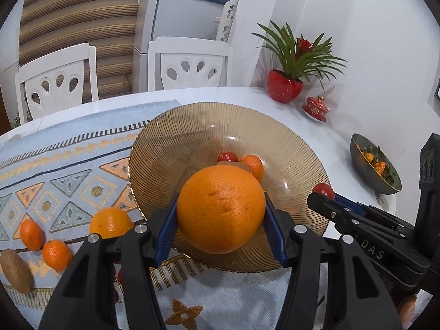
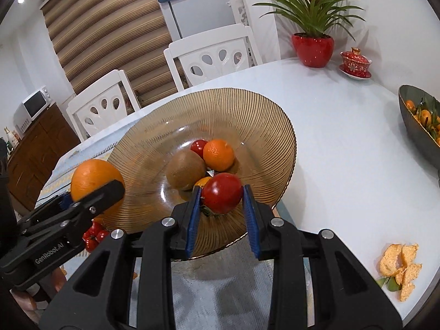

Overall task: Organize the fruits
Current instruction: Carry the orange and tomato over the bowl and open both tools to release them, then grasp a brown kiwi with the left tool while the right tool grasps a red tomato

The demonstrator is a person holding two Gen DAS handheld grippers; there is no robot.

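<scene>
Amber ribbed glass bowl [image 2: 264, 126], bright orange [image 1: 221, 209], red tomato [image 2: 222, 192], pale blue cloth [image 1: 68, 170] with orange-and-teal triangle pattern.

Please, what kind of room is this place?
Probably a home dining area beside a kitchen: a white table with white dining chairs, a microwave on a wooden cabinet, and a potted plant.

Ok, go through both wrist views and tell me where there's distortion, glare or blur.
Left wrist: fisheye bends the table edge into an arc, corners vignette black; the orange is sharp; small glints on the glass bowl. Right wrist: same curvature, a ceiling light flares at upper left, the tomato is sharp, the bowl's far rim slightly soft.
</scene>
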